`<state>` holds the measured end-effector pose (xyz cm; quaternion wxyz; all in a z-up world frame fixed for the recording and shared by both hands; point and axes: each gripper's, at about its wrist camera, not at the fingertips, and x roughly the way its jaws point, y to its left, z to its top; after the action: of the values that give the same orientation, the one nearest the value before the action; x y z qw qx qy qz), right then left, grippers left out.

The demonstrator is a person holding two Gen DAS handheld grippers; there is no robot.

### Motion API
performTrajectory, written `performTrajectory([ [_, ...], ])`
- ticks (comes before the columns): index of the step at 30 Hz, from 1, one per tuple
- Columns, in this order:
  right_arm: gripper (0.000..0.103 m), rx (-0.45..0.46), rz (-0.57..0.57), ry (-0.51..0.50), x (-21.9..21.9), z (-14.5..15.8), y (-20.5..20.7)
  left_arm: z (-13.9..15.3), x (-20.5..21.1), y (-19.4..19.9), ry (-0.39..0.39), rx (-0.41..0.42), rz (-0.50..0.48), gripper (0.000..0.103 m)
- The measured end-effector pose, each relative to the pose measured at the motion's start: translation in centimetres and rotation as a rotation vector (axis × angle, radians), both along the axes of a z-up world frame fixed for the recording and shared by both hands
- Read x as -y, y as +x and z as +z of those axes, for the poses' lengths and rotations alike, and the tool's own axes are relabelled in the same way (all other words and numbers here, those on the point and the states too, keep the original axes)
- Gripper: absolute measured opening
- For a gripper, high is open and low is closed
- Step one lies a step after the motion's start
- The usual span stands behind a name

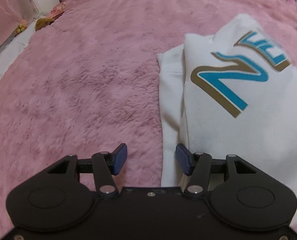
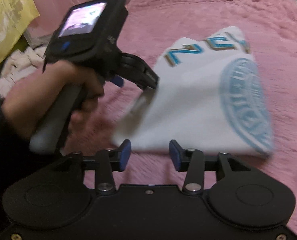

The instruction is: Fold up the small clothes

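Observation:
A white folded garment (image 1: pixel 224 104) with blue and gold letters lies on the pink fluffy blanket (image 1: pixel 78 80), right of centre in the left wrist view. My left gripper (image 1: pixel 151 161) is open at the garment's near left edge, with only blanket and a strip of white cloth between its blue pads. In the right wrist view the same garment (image 2: pixel 192 104) shows a pale blue round print. My right gripper (image 2: pixel 150 155) stands open just short of its near edge, holding nothing. A hand holds the left gripper (image 2: pixel 136 80), its fingers at the garment's left side.
The pink blanket (image 2: pixel 208 10) covers the whole bed. A yellow cloth (image 2: pixel 6 20) and crumpled white fabric (image 2: pixel 22 64) lie off the bed's left side. A pale pillow (image 1: pixel 12 46) and floral fabric (image 1: pixel 56 12) lie at the far left edge.

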<state>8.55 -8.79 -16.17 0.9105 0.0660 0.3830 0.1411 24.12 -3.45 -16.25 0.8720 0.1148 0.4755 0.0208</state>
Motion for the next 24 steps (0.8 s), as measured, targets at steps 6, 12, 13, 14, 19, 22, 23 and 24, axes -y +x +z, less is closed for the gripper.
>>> performTrajectory([
  [6, 0.045, 0.071, -0.159, -0.154, 7.0, 1.0, -2.6, 0.0, 0.3, 2.5, 0.020, 0.030, -0.004, 0.055],
  [12, 0.045, 0.047, -0.366, -0.159, 14.8, 1.2, -0.5, 1.2, 0.4, 3.5, -0.003, 0.076, 0.001, 0.055],
  [13, 0.045, 0.044, -0.382, -0.164, 15.4, 1.1, -0.2, 1.2, 0.5, 3.6, 0.001, 0.084, -0.005, 0.055],
  [14, 0.045, 0.041, -0.391, -0.168, 15.9, 0.8, 0.1, 1.2, 0.8, 3.6, 0.014, 0.094, -0.011, 0.055],
  [19, 0.045, 0.034, -0.402, -0.183, 16.0, 0.5, 1.2, 1.5, 1.3, 3.6, 0.046, 0.129, -0.007, 0.055],
  [22, 0.045, 0.029, -0.396, -0.208, 15.9, 0.3, 1.5, 1.7, 1.8, 3.9, 0.050, 0.147, -0.001, 0.055],
  [23, 0.046, 0.029, -0.396, -0.205, 16.0, 0.4, 1.2, 1.4, 2.2, 4.0, 0.058, 0.135, -0.009, 0.055],
  [24, 0.046, 0.026, -0.397, -0.201, 16.2, 0.4, 1.2, 1.1, 2.5, 4.3, 0.069, 0.121, -0.019, 0.055],
])
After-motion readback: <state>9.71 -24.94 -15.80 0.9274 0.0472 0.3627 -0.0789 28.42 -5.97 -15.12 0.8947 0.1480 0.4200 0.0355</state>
